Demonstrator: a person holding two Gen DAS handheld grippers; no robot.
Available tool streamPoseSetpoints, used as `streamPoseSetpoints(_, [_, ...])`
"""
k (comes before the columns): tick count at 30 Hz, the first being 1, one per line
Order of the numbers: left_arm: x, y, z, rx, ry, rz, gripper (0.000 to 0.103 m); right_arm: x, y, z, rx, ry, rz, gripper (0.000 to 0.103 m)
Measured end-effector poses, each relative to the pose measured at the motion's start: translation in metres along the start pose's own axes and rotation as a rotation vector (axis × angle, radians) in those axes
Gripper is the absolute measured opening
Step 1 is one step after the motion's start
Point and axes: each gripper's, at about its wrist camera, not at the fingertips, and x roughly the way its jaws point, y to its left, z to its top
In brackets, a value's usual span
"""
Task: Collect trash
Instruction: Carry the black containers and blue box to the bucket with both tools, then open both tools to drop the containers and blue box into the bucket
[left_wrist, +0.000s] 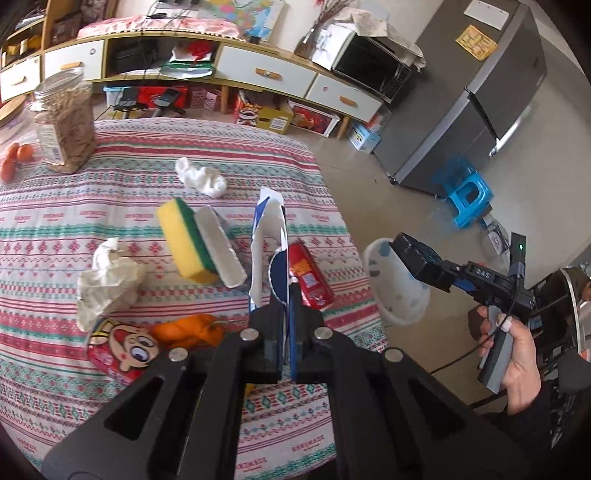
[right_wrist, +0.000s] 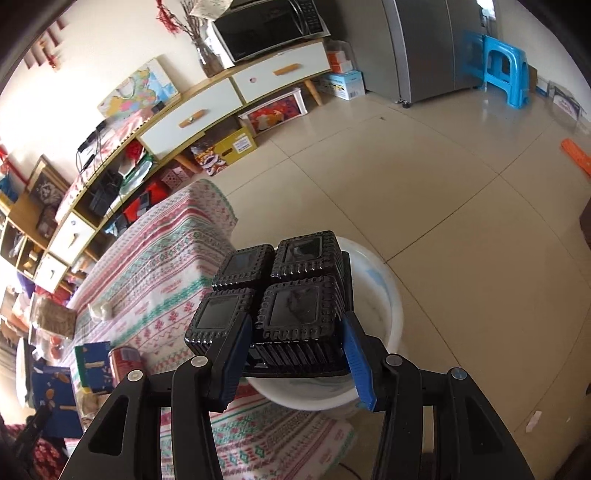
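Observation:
My left gripper (left_wrist: 283, 334) is shut on a torn blue and white carton (left_wrist: 266, 236), held upright above the patterned tablecloth (left_wrist: 147, 229). My right gripper (right_wrist: 295, 354) is shut on a black plastic tray with several square cells (right_wrist: 273, 295) and holds it over a white bin (right_wrist: 384, 295) beside the table's edge; it also shows in the left wrist view (left_wrist: 417, 264) at the bin (left_wrist: 399, 299). On the table lie crumpled tissues (left_wrist: 201, 177) (left_wrist: 107, 280), a red can (left_wrist: 308, 277), orange peel (left_wrist: 188, 328) and a red cartoon wrapper (left_wrist: 118, 350).
A yellow and green sponge (left_wrist: 188, 240) leans by a white block (left_wrist: 221, 247). A jar (left_wrist: 66, 122) and oranges (left_wrist: 16, 157) stand at the table's far left. A cabinet (left_wrist: 258, 74), fridge (left_wrist: 480, 99) and blue stool (left_wrist: 471, 195) lie beyond.

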Motion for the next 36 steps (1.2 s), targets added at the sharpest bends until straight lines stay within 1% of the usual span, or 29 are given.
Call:
streamPoseSetpoints(1, [0.003, -0.005, -0.001, 0.01, 0.005, -0.002, 0.003, 0.005, -0.003, 0.0, 0.016, 0.007, -0.01, 0.054])
streamPoseSetpoints(2, [0.008, -0.013, -0.003, 0.023, 0.012, -0.006, 0.003, 0.009, -0.005, -0.001, 0.022, 0.017, -0.016, 0.056])
streamPoseSetpoints(3, [0.011, -0.018, -0.003, 0.032, 0.016, -0.01, 0.003, 0.014, -0.007, 0.0, 0.024, 0.03, -0.016, 0.06])
streamPoseSetpoints(5, [0.016, -0.032, -0.004, 0.062, 0.022, -0.026, 0.003, 0.017, -0.009, 0.0, 0.014, 0.049, -0.019, 0.062])
streamPoseSetpoints(8, [0.022, -0.052, -0.002, 0.1, 0.014, -0.04, 0.003, 0.01, -0.015, 0.002, 0.02, 0.039, -0.015, 0.062])
streamPoseSetpoints(13, [0.042, -0.076, 0.002, 0.13, 0.041, -0.069, 0.003, -0.006, -0.028, 0.0, 0.034, 0.031, -0.001, 0.064])
streamPoseSetpoints(18, [0.071, -0.107, 0.006, 0.143, 0.071, -0.11, 0.003, -0.022, -0.044, -0.003, 0.018, 0.016, -0.024, 0.064])
streamPoseSetpoints(22, [0.102, -0.129, 0.008, 0.143, 0.113, -0.144, 0.003, -0.035, -0.06, -0.008, 0.024, 0.005, -0.04, 0.064])
streamPoseSetpoints(26, [0.132, -0.149, 0.006, 0.17, 0.15, -0.142, 0.003, -0.049, -0.075, -0.013, 0.023, -0.011, -0.039, 0.064])
streamPoseSetpoints(29, [0.148, -0.164, 0.003, 0.204, 0.16, -0.133, 0.003, -0.055, -0.079, -0.015, 0.006, -0.017, -0.049, 0.064])
streamPoseSetpoints(33, [0.166, -0.175, 0.001, 0.242, 0.164, -0.107, 0.003, -0.053, -0.075, -0.015, -0.017, -0.009, -0.045, 0.065])
streamPoseSetpoints(36, [0.175, -0.179, 0.001, 0.271, 0.149, -0.078, 0.003, -0.052, -0.071, -0.014, -0.028, -0.007, -0.034, 0.065])
